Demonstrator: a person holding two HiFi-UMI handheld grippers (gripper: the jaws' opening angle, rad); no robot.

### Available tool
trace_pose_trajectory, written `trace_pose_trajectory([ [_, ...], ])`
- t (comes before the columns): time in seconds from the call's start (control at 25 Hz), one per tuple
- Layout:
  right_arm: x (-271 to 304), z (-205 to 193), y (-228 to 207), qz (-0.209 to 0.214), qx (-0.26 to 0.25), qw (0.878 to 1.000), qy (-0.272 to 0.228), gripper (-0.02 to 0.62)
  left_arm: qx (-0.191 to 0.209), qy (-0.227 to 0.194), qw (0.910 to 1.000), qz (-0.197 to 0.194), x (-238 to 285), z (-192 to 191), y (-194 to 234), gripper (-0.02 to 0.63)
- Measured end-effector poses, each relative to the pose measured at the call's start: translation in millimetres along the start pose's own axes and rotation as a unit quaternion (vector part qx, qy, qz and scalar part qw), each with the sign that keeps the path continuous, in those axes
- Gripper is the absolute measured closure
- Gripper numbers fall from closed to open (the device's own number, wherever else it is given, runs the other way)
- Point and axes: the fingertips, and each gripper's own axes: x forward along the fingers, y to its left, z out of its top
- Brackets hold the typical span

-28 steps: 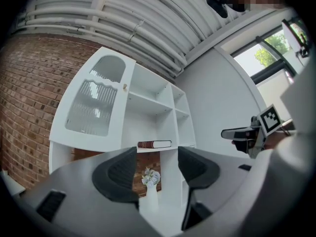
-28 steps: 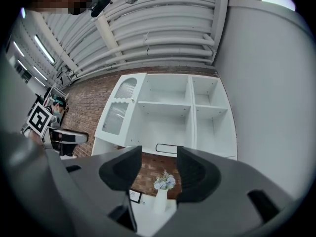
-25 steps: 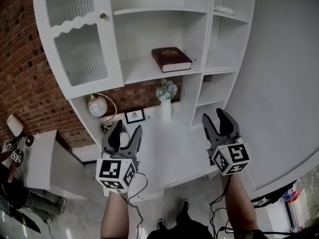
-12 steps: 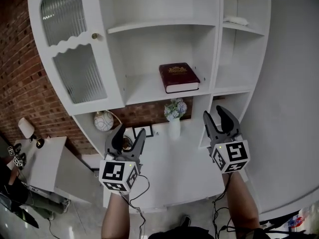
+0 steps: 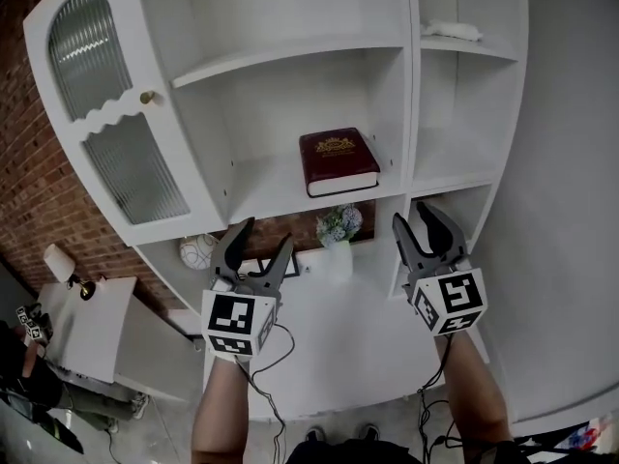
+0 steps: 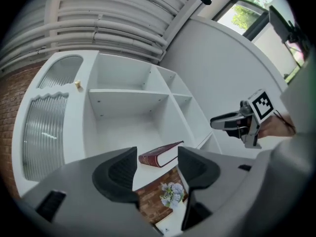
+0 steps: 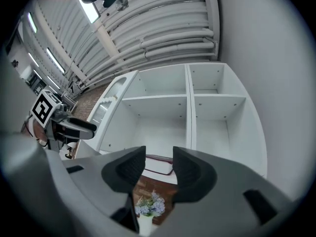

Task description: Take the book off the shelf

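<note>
A dark red book (image 5: 338, 160) lies flat on the middle shelf (image 5: 271, 184) of a white wall unit. Both grippers are held up below that shelf, apart from the book. My left gripper (image 5: 263, 242) is open and empty; the left gripper view shows the book (image 6: 159, 154) beyond the gap of its jaws. My right gripper (image 5: 418, 228) is under the shelf's right end. Its jaws are closing with nothing between them, and the book (image 7: 159, 163) shows far behind them.
A white vase of pale flowers (image 5: 338, 235) stands on the desk (image 5: 338, 336) just under the book's shelf, between the grippers. A ribbed glass door (image 5: 116, 133) closes the unit's left part. A round lamp (image 5: 196, 251) sits at the desk's back left. A brick wall is at left.
Both grippers have risen toward the shelf, the left one most. The camera has tilted up, so the book sits lower in the picture. The right jaws have narrowed slightly.
</note>
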Motion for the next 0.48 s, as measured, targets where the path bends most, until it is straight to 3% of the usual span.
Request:
trace_pose_trajectory([
  [0.16, 4, -1, -14, -0.023, 0.001, 1.0, 0.004, 0.43, 0.043, -0.002, 0.9989, -0.02, 36, 9, 3, 0.351],
  [0.28, 5, -3, -17, -0.036, -0.003, 0.999, 0.01, 0.431, 0.073, 0.007, 0.9953, -0.063, 69, 9, -3, 0.351],
  [0.4, 5, -5, -18, -0.045, -0.011, 0.999, 0.018, 0.436, 0.127, 0.023, 0.9851, -0.114, 102, 2, -17, 0.36],
  [0.48, 5, -7, -21, -0.053, -0.012, 0.998, 0.021, 0.439, 0.18, 0.024, 0.9754, -0.125, 121, -1, -23, 0.444],
])
